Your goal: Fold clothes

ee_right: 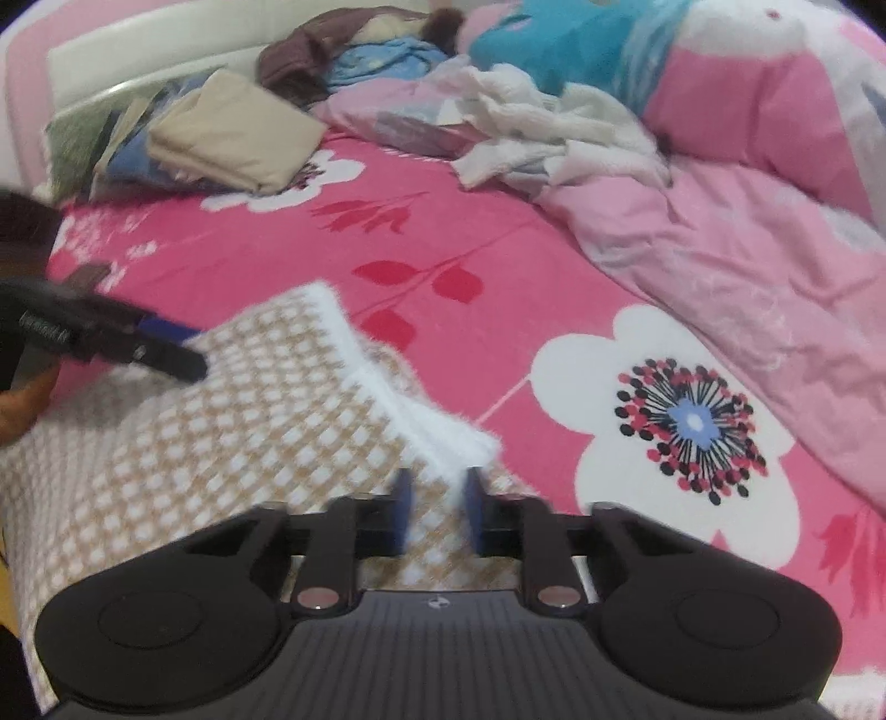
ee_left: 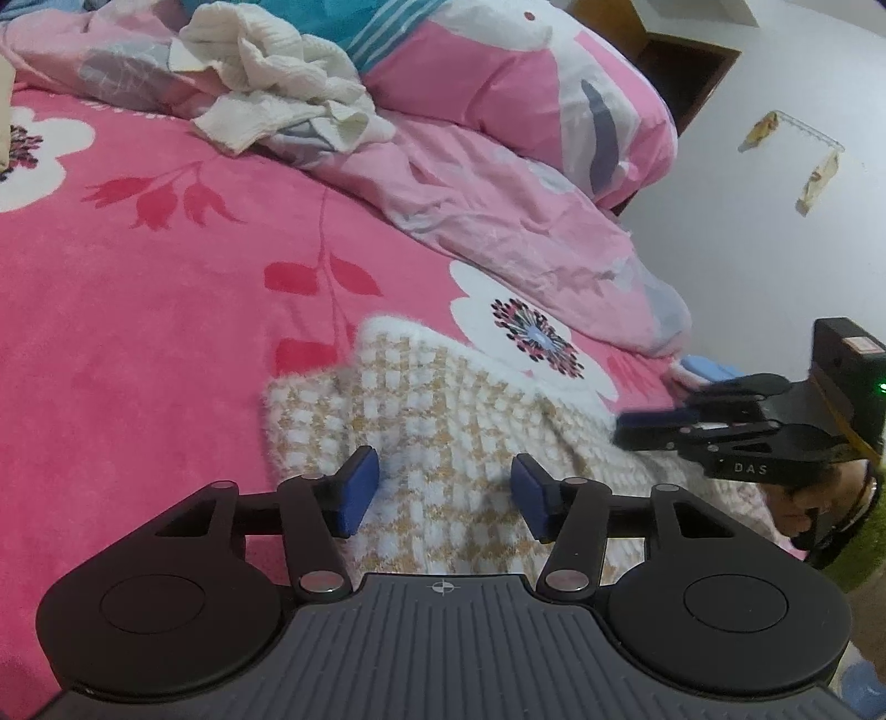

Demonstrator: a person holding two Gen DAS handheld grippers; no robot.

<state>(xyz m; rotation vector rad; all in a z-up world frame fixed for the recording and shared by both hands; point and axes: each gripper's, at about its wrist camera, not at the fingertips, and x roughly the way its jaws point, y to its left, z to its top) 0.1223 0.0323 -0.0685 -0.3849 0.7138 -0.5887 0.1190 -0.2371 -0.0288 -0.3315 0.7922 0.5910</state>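
Now a checked sweater [ee_left: 443, 443] lies on the near edge of the bed [ee_left: 138, 360]. Left gripper [ee_left: 444, 494] hovers over it, fingers wide apart. Right gripper [ee_right: 433, 509], fingers narrowly apart, straddles its white hem without clamping.

Bed with a pink flowered blanket [ee_right: 443, 232]; a crumpled pink duvet [ee_left: 498, 183] lies along its far side. A white headboard [ee_right: 138, 50] stands behind folded piles. A white wall [ee_left: 747, 249] bears a hook rack [ee_left: 808, 133]; a brown wooden cabinet [ee_left: 686, 72] stands beside the bed.
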